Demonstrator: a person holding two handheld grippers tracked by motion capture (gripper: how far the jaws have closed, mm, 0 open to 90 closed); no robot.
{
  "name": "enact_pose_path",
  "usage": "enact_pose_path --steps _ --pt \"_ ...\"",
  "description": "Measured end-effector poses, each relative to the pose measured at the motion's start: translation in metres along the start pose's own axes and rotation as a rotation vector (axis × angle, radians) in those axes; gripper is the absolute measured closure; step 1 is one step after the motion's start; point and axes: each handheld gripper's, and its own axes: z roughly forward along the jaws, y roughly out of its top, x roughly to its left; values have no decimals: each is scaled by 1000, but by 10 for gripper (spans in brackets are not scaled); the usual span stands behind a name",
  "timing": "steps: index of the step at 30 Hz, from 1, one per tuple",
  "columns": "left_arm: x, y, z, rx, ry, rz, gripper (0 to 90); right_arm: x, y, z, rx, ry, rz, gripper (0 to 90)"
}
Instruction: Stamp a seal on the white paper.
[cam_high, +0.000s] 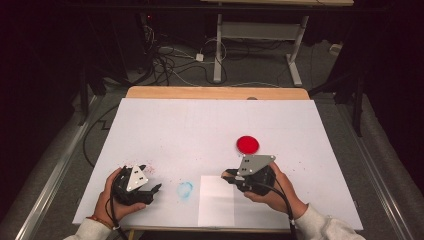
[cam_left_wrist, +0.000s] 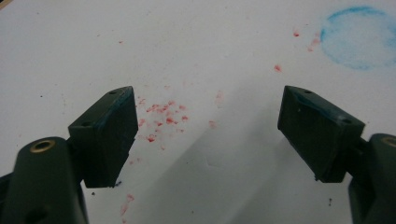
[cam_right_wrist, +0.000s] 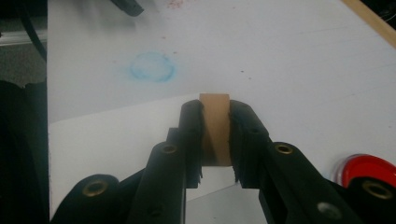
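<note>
A small tan block (cam_right_wrist: 215, 122) is clamped between the black jaws of my right gripper (cam_right_wrist: 215, 109), which is shut on it just above a white paper sheet (cam_right_wrist: 112, 140). In the high view this gripper (cam_high: 229, 175) points left over the sheet's (cam_high: 216, 205) top right corner. My left gripper (cam_left_wrist: 205, 126) stands open over the white table cover, with nothing between its pads (cam_left_wrist: 112, 133). It (cam_high: 153, 190) sits at the front left and points right toward a blue chalky ring (cam_high: 185, 189). A red disc (cam_high: 248, 144) lies just beyond my right hand.
Red crumbs (cam_left_wrist: 161, 114) are scattered on the cover (cam_high: 200, 125) under the left gripper. The blue ring (cam_left_wrist: 357, 37) lies ahead of it to the right. The table's wooden far edge (cam_high: 215, 93) shows past the cover. Cables and a desk frame (cam_high: 218, 45) stand on the floor behind.
</note>
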Motion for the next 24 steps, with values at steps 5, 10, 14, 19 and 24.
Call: enact_pose_path --steps 5,10,14,19,24 --pt "0 0 0 1 -1 -2 197 9 -2 12 27 30 -17 762" --pt "0 0 1 3 -3 -2 197 17 -3 22 52 57 -35 762" --pt "0 0 1 2 -4 -1 197 21 -5 29 77 81 -46 762" --pt "0 0 1 5 -6 1 197 27 -7 37 110 98 -52 762" --pt "0 0 1 5 -6 0 197 29 -10 45 144 112 -69 762"
